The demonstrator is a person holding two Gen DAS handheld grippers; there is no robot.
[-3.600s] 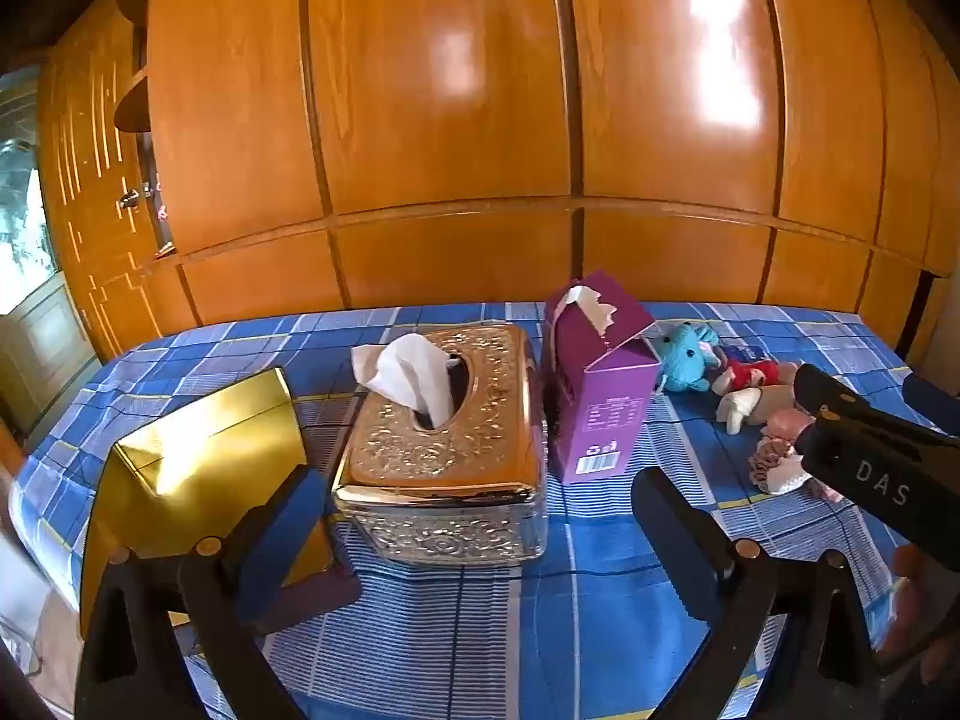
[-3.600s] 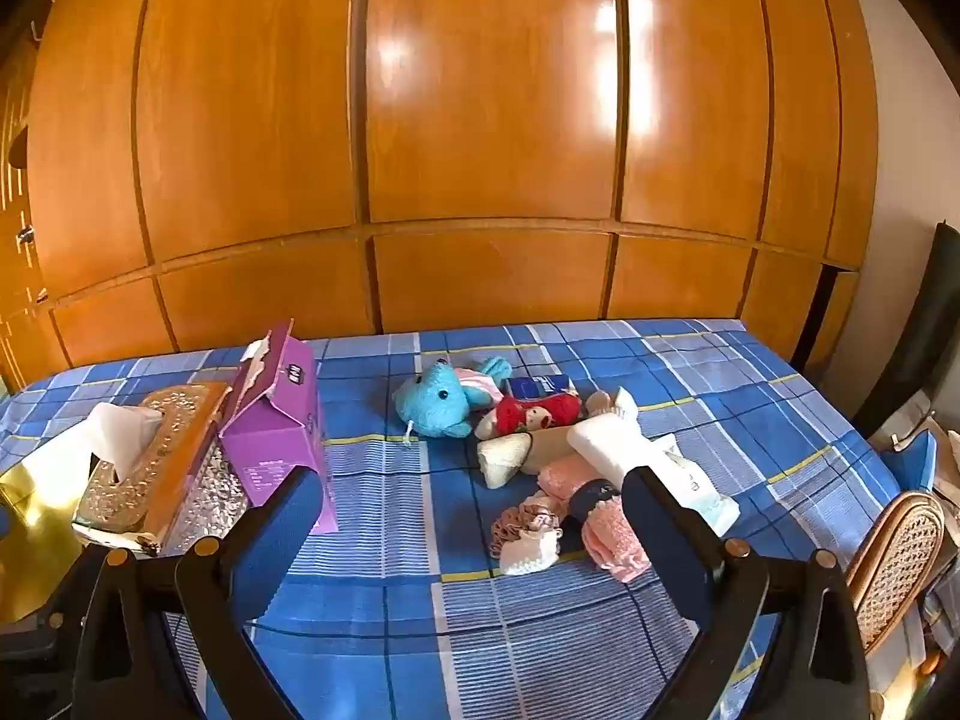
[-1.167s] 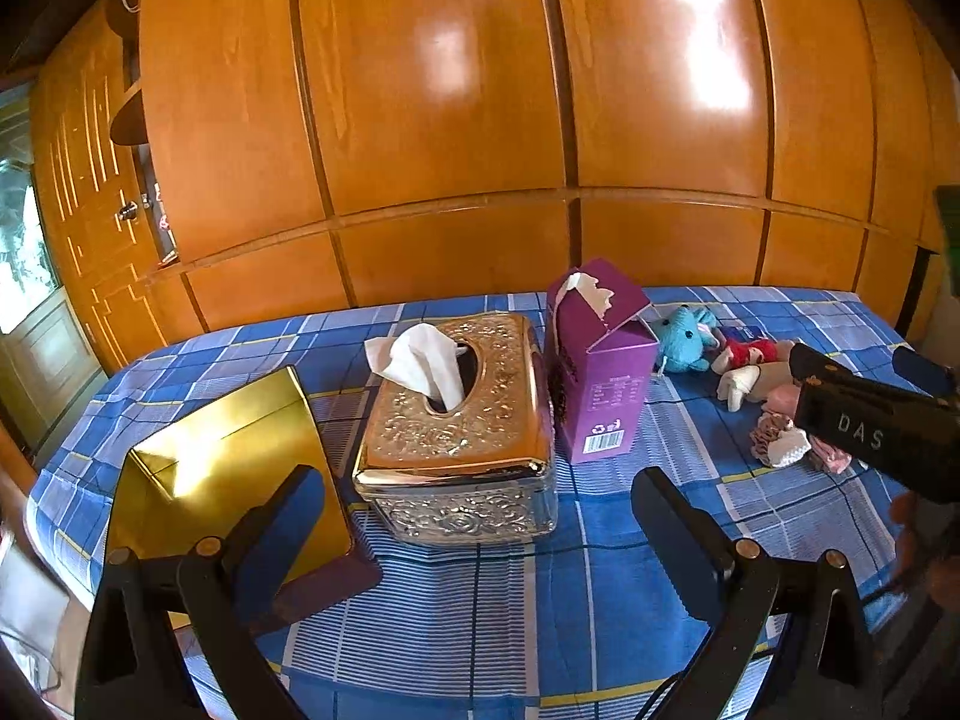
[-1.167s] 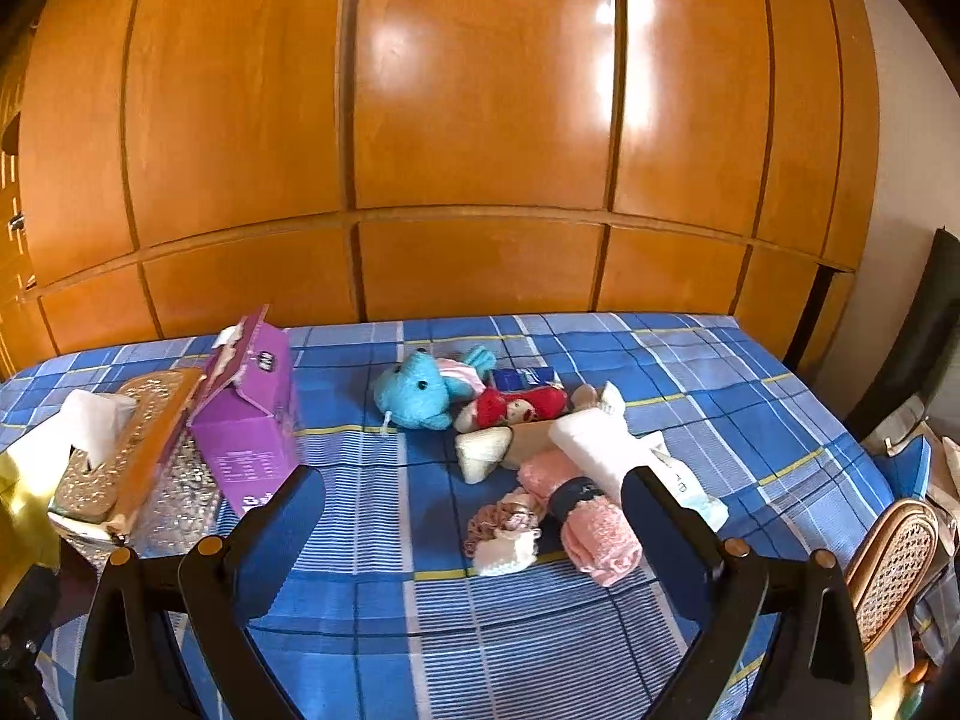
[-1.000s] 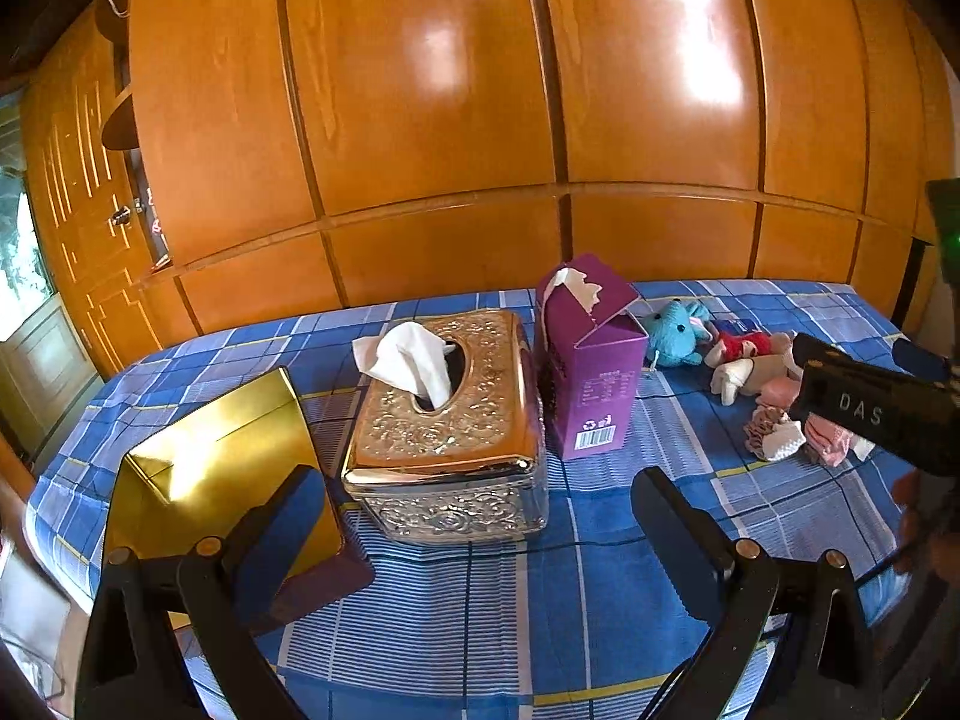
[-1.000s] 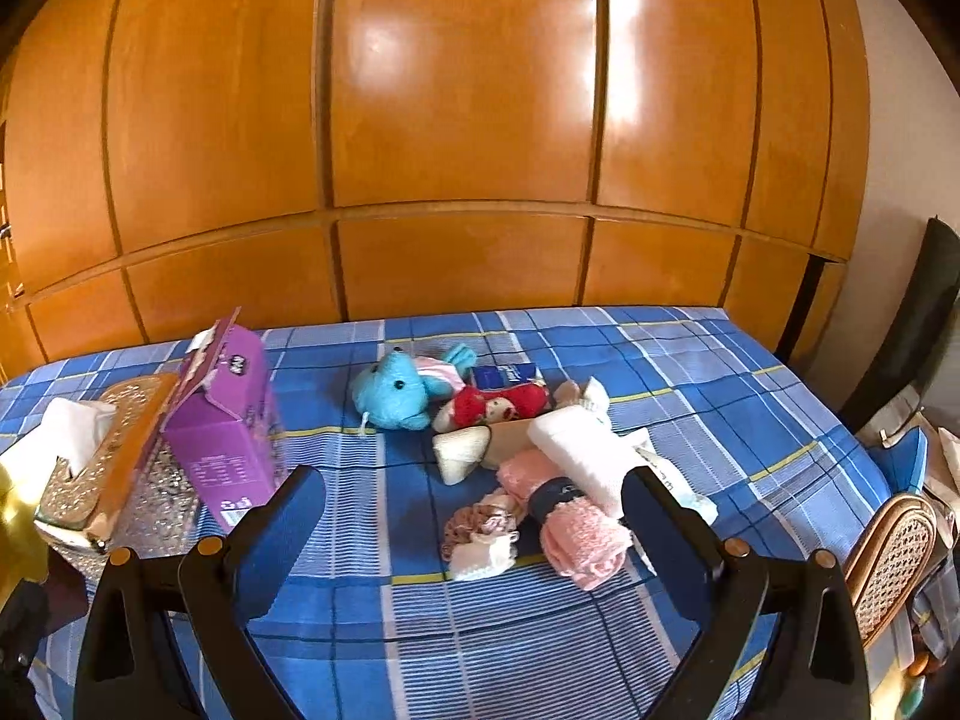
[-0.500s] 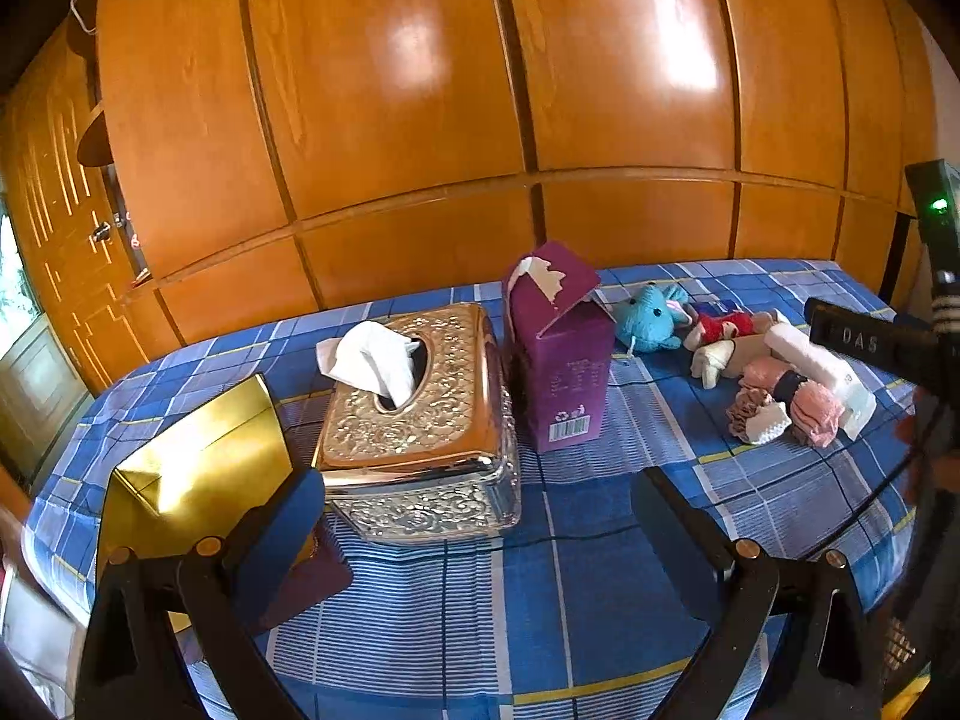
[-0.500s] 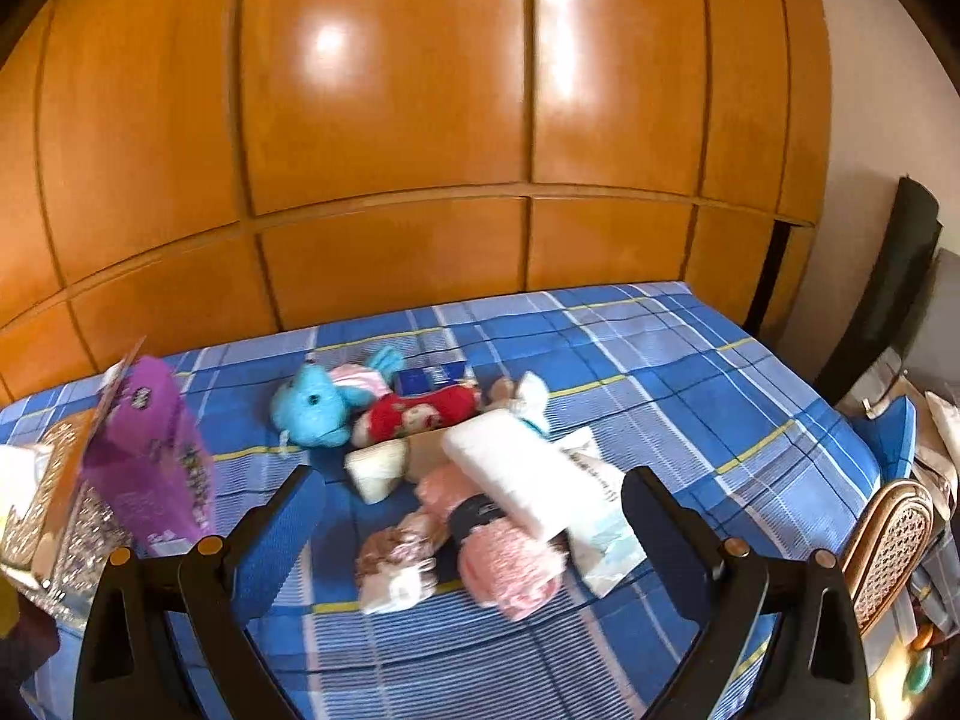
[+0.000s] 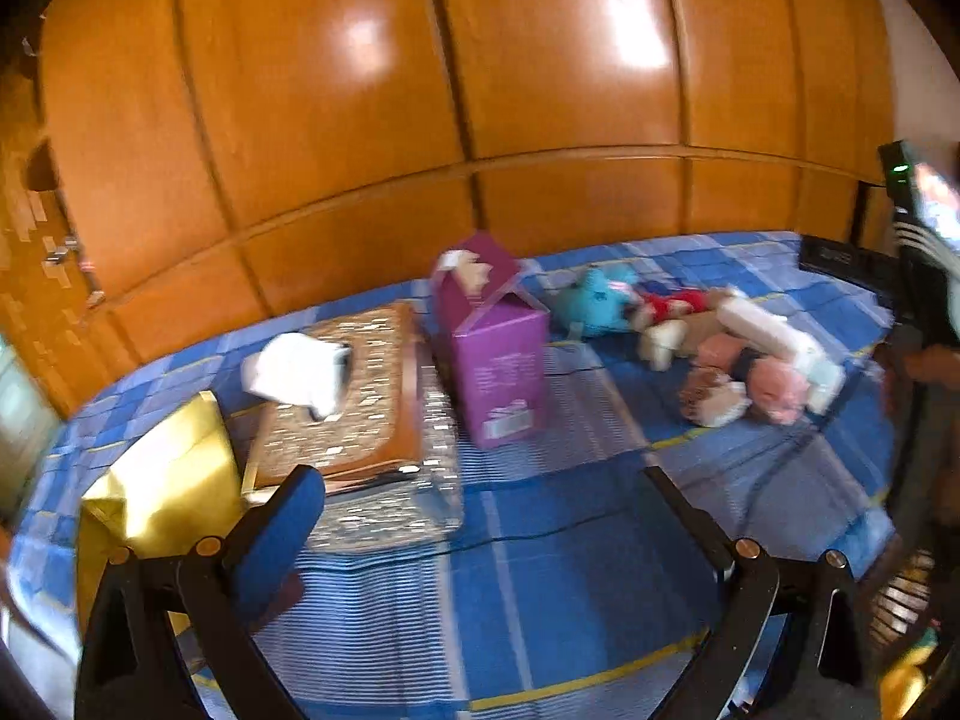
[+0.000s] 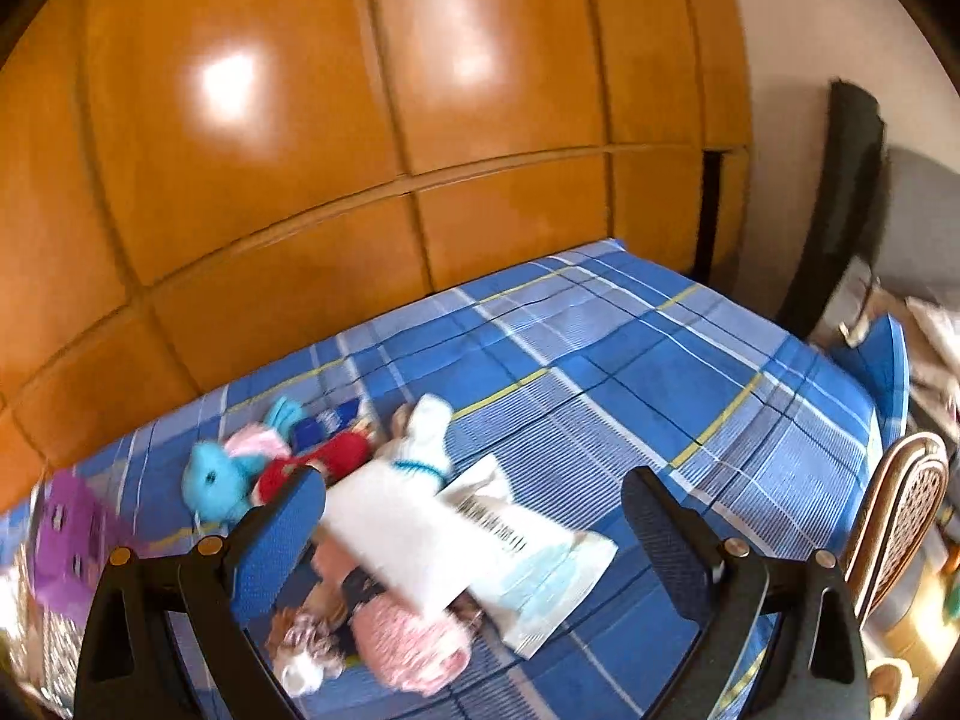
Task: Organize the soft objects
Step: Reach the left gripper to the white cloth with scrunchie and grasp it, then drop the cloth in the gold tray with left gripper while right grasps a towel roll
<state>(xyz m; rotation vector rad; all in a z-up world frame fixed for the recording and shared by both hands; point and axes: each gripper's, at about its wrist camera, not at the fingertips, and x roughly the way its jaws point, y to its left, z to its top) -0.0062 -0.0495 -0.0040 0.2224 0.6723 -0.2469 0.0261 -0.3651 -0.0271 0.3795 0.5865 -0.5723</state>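
A pile of soft things lies on the blue checked cloth (image 10: 630, 372): a turquoise plush elephant (image 10: 216, 483), a red plush toy (image 10: 324, 462), a white rolled towel (image 10: 408, 540), a pink knitted roll (image 10: 408, 642) and a small frilly sock (image 10: 303, 648). The pile also shows at the right of the left wrist view, with the elephant (image 9: 594, 300) and the pink roll (image 9: 774, 387). My right gripper (image 10: 474, 516) is open and empty, close above the pile. My left gripper (image 9: 480, 510) is open and empty over bare cloth.
A purple carton (image 9: 498, 348), an ornate tissue box (image 9: 360, 420) and a gold bag (image 9: 162, 492) stand left of the pile. A flat plastic packet (image 10: 534, 558) lies under the towel. A wooden panelled wall (image 10: 360, 150) runs behind. A wicker chair (image 10: 900, 510) stands at the right edge.
Both views have swung to the right. The right gripper has moved closer to the soft pile, which now fills its lower left. Both grippers stay open.
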